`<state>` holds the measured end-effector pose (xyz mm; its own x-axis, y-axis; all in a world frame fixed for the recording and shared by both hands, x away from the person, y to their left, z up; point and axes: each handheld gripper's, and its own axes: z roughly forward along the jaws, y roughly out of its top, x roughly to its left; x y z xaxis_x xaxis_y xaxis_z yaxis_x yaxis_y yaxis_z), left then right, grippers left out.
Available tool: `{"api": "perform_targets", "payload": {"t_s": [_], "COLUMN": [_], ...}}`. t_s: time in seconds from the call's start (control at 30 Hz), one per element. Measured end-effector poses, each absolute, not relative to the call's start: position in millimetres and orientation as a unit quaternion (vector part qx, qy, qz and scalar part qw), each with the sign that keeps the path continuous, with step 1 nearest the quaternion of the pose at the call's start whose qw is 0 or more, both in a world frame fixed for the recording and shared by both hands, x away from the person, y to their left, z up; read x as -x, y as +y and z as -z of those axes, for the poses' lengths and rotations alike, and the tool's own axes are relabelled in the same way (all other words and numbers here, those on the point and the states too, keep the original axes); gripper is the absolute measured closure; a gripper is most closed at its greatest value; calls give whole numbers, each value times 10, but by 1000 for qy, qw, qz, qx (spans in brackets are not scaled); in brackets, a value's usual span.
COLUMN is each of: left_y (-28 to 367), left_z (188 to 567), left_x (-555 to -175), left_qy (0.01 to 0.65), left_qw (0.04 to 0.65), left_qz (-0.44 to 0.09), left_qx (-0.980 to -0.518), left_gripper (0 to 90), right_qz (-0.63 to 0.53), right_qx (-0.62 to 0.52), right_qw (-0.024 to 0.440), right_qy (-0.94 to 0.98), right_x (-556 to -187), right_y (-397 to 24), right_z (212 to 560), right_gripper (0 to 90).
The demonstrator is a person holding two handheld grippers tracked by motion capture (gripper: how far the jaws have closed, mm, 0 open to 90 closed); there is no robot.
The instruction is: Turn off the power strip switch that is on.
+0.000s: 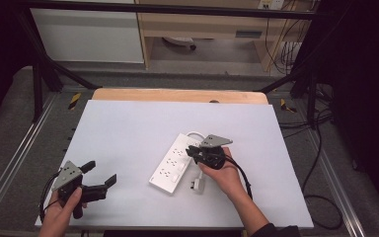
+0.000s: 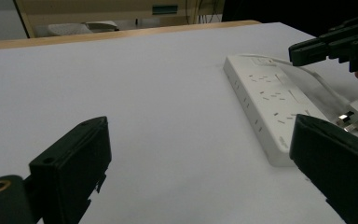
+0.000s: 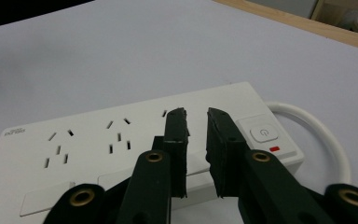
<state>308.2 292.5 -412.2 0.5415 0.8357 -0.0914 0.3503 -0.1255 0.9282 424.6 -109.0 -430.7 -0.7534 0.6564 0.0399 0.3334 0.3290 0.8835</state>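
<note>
While over power strip, right hand-held gripper jaws nrly closed, empty.

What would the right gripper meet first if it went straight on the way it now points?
Most likely the white power strip. The right gripper, its jaws only slightly apart, points down at the strip's top face, near the power button. How far above it hangs is unclear.

Surroundings of a white worktop inside a black frame

The white-covered worktop shows a strip of bare wood along its far edge. A black frame bar crosses the far side, with a wooden shelf unit and a white panel beyond it. Yellow-and-black markers lie at the far corners, metal rails run down the left, and black cables trail over the grey floor on the right.
</note>
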Motion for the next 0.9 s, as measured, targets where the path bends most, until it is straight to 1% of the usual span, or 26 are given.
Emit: {"api": "perform_targets", "payload": {"t_s": [0.13,0.17,0.2,0.23,0.37,0.4,0.47,0.5,0.53,0.57,0.6,0.63,0.67,0.7,0.73,0.77,0.83,0.9], "left_y": [2927,2927,2927,2927,2927,2926,2926,2925,2925,2926,2925,2925,2925,2925,2925,2925,2926,2925], "left_z": [4121,4121,4122,4121,4121,4121,4121,4122,4122,4122,4122,4122,4121,4121,4121,4122,4121,4122], "left_x": [-3083,-3083,-3083,-3082,-3082,-3081,-3081,-3082,-3082,-3083,-3082,-3082,-3081,-3081,-3081,-3081,-3081,-3082], "left_qy": [416,416,416,416,416,416,416,416,416,416,416,416,416,416,416,416,416,416], "left_qw": [513,513,514,513,513,514,514,514,513,514,513,514,513,513,513,513,513,513], "left_qz": [-237,-237,-236,-236,-236,-236,-236,-236,-236,-236,-236,-236,-236,-236,-236,-236,-236,-236], "left_qx": [-713,-713,-712,-713,-712,-712,-712,-712,-712,-713,-712,-712,-713,-713,-713,-713,-713,-713], "left_gripper": [52,52,52,52,52,52,52,52,52,52,52,52,52,52,52,52,52,52], "right_qz": [-492,-492,-492,-492,-495,-495,-493,-490,-491,-491,-489,-489,-485,-485,-484,-484,-485,-486], "right_qx": [-323,-325,-331,-331,-343,-343,-352,-356,-359,-359,-364,-364,-369,-369,-372,-372,-375,-380], "right_qw": [166,166,167,167,175,175,178,187,189,189,196,196,199,199,206,206,211,215], "right_qy": [792,790,788,788,779,779,776,773,771,771,768,768,767,767,765,765,761,757], "right_x": [-4259,-4261,-4264,-4264,-4276,-4276,-4281,-4280,-4279,-4279,-4276,-4276,-4274,-4274,-4269,-4269,-4264,-4251], "right_y": [-1117,-1124,-1133,-1133,-1187,-1187,-1213,-1237,-1246,-1246,-1268,-1268,-1282,-1282,-1294,-1294,-1309,-1332], "right_z": [4291,4285,4275,4275,4226,4226,4204,4183,4173,4173,4151,4151,4127,4127,4096,4096,4068,4033], "right_gripper": [694,669,620,620,477,477,405,342,318,318,260,260,192,192,146,146,105,85]}}
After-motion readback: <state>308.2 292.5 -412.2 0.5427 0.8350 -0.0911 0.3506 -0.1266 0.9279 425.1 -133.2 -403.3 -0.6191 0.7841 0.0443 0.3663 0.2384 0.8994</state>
